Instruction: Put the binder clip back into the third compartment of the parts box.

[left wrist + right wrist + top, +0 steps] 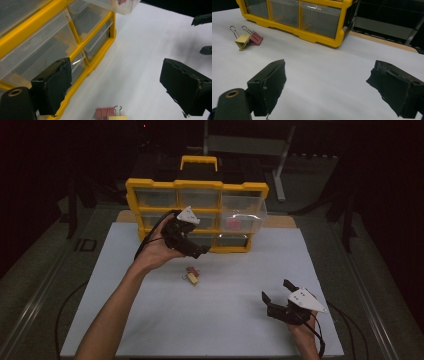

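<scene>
Item one, binder clips: a pink binder clip [190,271] and a yellow binder clip [193,279] are lying touching each other on the white table sheet [225,320], just near of the yellow drawer organizer [150,184]. In the right gripper view they are sitting at far left, the yellow binder clip [242,41] beside the pink binder clip [255,38], wire handles pointing up and left.

Item two, left gripper [200,251]: you are holding it just above and far of the clips, against the organizer's lower front. Its jaws are standing wide apart with nothing between them. In the left gripper view the pink binder clip [102,113] and the yellow binder clip [118,117] are showing at the bottom edge, between the two jaws but nearer than their pads.

Item three, right gripper [278,290]: you are resting it at the near right of the sheet, well apart from the clips, jaws spread and empty.

Item four, clear drawer [245,217]: it is standing pulled out at the organizer's right side, a pink thing inside it.
</scene>
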`<state>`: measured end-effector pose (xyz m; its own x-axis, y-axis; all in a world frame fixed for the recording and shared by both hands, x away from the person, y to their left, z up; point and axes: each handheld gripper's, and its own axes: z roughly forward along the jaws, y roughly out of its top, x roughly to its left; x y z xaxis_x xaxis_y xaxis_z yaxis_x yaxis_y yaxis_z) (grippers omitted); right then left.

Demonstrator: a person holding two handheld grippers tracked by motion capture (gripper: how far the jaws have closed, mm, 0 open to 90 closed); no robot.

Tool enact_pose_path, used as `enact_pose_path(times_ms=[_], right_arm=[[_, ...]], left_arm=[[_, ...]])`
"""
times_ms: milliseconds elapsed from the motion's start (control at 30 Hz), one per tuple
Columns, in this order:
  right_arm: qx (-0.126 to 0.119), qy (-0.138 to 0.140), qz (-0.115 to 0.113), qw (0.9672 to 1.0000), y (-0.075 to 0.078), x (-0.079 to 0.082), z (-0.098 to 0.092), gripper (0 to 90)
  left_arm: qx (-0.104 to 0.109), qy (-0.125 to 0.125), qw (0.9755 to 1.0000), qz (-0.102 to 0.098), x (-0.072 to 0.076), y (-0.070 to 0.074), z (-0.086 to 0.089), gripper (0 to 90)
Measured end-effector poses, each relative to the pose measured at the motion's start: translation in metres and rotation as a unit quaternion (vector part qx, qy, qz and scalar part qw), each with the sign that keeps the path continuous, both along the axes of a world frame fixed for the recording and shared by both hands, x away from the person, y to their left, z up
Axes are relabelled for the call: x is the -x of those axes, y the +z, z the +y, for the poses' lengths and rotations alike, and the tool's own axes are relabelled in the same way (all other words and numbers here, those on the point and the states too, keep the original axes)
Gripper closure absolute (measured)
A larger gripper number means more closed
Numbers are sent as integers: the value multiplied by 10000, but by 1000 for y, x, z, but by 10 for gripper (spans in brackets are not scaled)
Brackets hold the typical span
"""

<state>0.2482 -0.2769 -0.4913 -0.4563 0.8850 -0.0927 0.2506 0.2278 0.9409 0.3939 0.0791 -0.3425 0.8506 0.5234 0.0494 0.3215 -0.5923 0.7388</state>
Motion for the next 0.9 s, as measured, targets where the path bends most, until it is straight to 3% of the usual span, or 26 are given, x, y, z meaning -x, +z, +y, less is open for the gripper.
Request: enact_pose_path(times_ms=[533,733,900], right_arm=[[-5,-4,11,10000,0,0,0,119],[-1,1,13,10000,0,0,0,120],[-3,-3,9,10000,0,0,0,120]], left_arm=[[-62,117,9997,208,-2,-25,8,120],[40,85,9996,277,-1,-34,11,156],[-81,41,9994,343,-2,-43,11,157]])
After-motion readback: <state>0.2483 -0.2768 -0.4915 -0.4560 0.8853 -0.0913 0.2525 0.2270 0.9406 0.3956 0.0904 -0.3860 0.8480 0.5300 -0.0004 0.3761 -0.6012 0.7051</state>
